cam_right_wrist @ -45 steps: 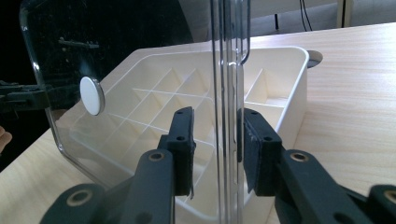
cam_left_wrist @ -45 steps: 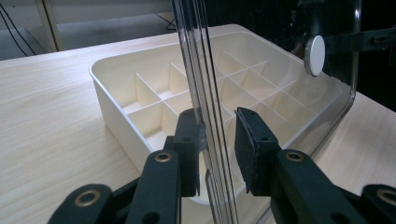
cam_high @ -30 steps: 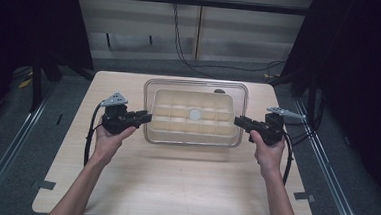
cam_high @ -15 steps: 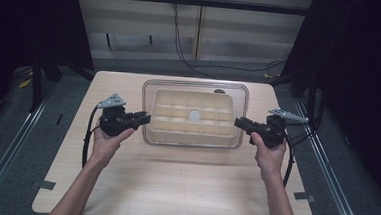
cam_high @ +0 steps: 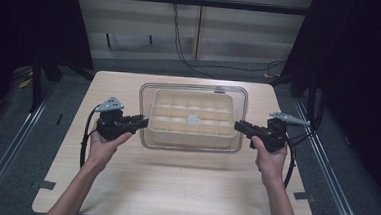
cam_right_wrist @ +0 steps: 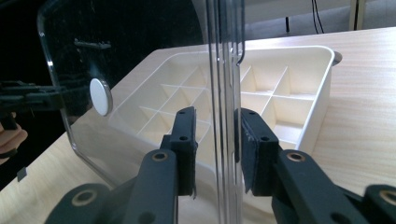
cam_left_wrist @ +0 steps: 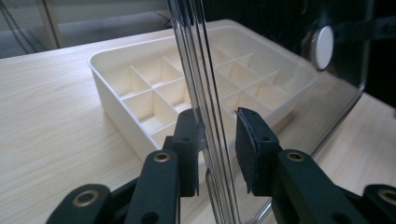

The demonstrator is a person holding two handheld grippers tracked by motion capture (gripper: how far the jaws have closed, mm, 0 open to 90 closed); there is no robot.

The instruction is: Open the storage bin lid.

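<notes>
A clear plastic lid [cam_high: 232, 96] with a white round knob [cam_high: 192, 119] hangs level just above a cream tray [cam_high: 177, 124] divided into several compartments. My left gripper [cam_high: 144, 120] is shut on the lid's left rim, and my right gripper [cam_high: 238, 125] is shut on its right rim. In the left gripper view the lid's edge [cam_left_wrist: 205, 116] runs upright between the black pads [cam_left_wrist: 250, 144], with the tray [cam_left_wrist: 140, 88] beside it. The right gripper view has the lid's edge [cam_right_wrist: 224, 93] between its pads [cam_right_wrist: 187, 140], with the knob [cam_right_wrist: 100, 96] and the tray [cam_right_wrist: 280, 88] farther off.
The tray rests mid-table on a light wooden tabletop [cam_high: 183, 187]. Bare wood lies in front of the tray and at both sides. Metal rails [cam_high: 10, 151] run along the floor beside the table, and cables [cam_high: 182, 42] hang behind it.
Both grippers have shifted slightly toward the person with the lid between them. The lid looks a little larger now, so it has risen off the tray.
</notes>
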